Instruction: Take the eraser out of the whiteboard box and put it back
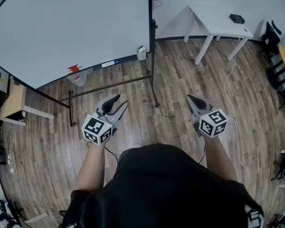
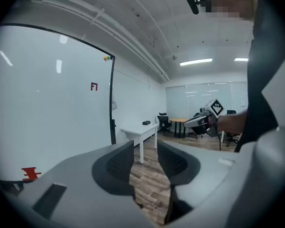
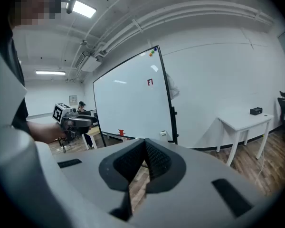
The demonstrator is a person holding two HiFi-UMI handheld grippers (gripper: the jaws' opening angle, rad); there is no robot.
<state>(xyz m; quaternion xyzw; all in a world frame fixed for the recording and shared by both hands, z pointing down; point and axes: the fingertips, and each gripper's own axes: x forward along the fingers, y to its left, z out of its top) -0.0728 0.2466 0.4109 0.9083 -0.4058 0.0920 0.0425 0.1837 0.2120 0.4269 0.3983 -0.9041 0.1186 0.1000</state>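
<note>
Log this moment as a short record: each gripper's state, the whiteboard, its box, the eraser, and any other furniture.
left gripper: jaws apart, nothing between them
right gripper: jaws together, empty
whiteboard: on a dark stand, ahead of both grippers, out of contact
box: small, white, at the board's lower corner, neither gripper near it
eraser: cannot be made out
table: white, right of the board, with a small black thing on it

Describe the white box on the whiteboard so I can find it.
Find the big whiteboard and follow its bottom edge to the black post. The white box sits there, solid white, unlike the greyish tub further left.
</note>
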